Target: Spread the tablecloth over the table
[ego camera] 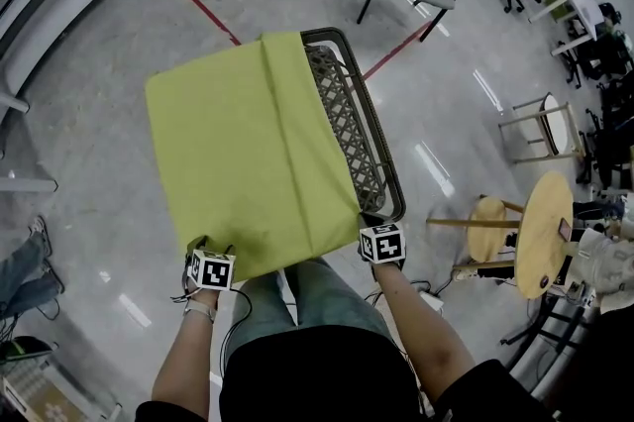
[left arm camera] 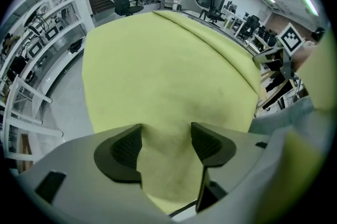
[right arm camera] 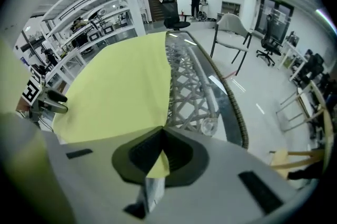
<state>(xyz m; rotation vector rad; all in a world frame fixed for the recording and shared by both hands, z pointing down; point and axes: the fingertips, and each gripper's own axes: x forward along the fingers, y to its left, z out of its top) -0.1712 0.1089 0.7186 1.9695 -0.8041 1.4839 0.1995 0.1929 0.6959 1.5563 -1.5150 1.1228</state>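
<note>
We wear a black top (ego camera: 327, 375), grey-green trousers (ego camera: 317, 291) and a white wrist strap (ego camera: 200, 309), with black-marked white cubes (ego camera: 211, 269) on the left gripper (ego camera: 198, 246) and right gripper (ego camera: 365, 234).

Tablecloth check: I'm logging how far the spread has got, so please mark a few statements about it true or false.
1. The tablecloth covers the whole table. False: a lattice strip along the table's right side is bare.
2. The right gripper is shut on a corner of the cloth. True.
3. The left gripper has its jaws pressed together. False: they stand apart, with cloth between them.
4. The cloth is yellow-green. True.
</note>
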